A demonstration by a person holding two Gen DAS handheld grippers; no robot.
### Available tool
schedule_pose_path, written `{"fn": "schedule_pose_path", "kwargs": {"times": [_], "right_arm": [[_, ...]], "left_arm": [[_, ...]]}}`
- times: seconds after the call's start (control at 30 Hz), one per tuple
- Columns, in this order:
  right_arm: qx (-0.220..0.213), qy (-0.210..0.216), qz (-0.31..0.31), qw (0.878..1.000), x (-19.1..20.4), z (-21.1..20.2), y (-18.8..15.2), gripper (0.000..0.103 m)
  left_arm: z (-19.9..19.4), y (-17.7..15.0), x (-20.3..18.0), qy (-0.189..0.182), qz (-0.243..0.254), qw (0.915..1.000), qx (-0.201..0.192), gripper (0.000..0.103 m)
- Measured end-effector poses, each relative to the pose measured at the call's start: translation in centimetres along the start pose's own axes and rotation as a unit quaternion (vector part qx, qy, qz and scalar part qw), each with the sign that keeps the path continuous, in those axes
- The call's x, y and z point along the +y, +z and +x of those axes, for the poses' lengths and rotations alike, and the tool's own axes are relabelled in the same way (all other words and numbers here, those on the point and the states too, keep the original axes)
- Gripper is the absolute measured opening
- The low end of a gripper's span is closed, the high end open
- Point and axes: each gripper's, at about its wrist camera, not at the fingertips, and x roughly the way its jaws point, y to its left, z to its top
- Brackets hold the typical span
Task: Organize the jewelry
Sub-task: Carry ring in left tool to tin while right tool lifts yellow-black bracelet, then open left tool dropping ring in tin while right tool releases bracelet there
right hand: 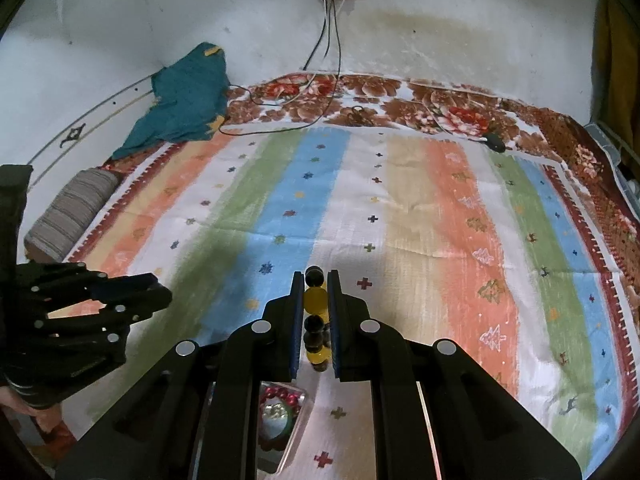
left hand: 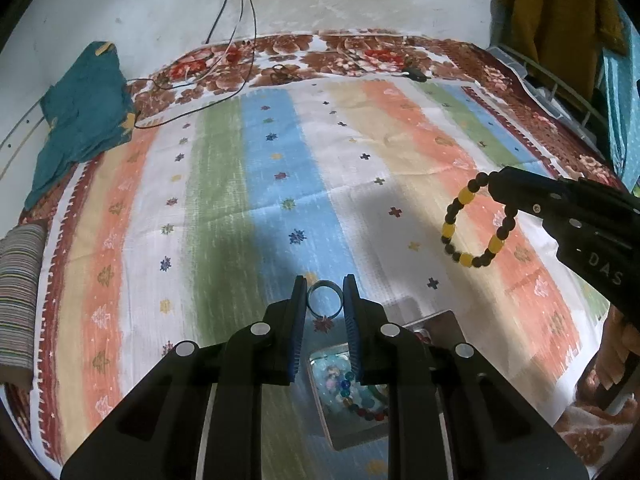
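Observation:
My left gripper (left hand: 325,294) is shut on a silver ring (left hand: 325,300), held upright between the blue pads above the striped cloth. Below it lies a clear jewelry box (left hand: 438,320) with coloured bead bracelets (left hand: 360,396) inside. My right gripper (right hand: 314,288) is shut on a bracelet of black and yellow beads (right hand: 316,300). In the left wrist view that bracelet (left hand: 460,216) hangs as a loop from the right gripper (left hand: 496,186) at the right. In the right wrist view the left gripper (right hand: 160,290) shows at the left, and a box compartment with red beads (right hand: 282,394) lies under my fingers.
A striped cloth (right hand: 400,220) covers a bed with a floral blanket (right hand: 400,108) at the far edge. A teal garment (right hand: 188,96) lies at the back left, beside a striped pillow (right hand: 68,216). Cables (right hand: 328,40) run from a wall socket onto the bed.

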Motion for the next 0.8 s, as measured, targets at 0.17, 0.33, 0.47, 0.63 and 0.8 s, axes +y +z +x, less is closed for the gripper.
{"fn": "schedule_pose_path", "kwargs": {"times": [0.17,0.33,0.47,0.63,0.8], "right_arm": [[-0.002,0.006,-0.002,1.0,0.4,-1.0,-0.7,0.012],[-0.004,0.007,-0.007,1.0,0.9,-1.9,-1.5,0.012],[-0.002,0.012,-0.01,1.0,1.3,-2.4,-2.1,0.012],[0.002,0.02,-0.019,1.0,2.3,-3.1,-3.3,0.012],[0.008,0.027,-0.027,0.999,3.4,-3.5,-4.2,0.012]], "left_arm": [[-0.7,-0.5,-0.2,-0.004,-0.003,1.0,-0.003,0.018],[-1.1,-1.3,-0.4,-0.006,-0.002,1.0,-0.003,0.018],[-1.9,-1.8,-0.9,0.001,0.011,0.9998,-0.015,0.018],[-2.9,-2.0,-1.3,-0.006,0.008,0.9997,-0.023,0.018],[-3.5,-2.7,-1.4,-0.015,0.001,0.9997,-0.021,0.018]]}}
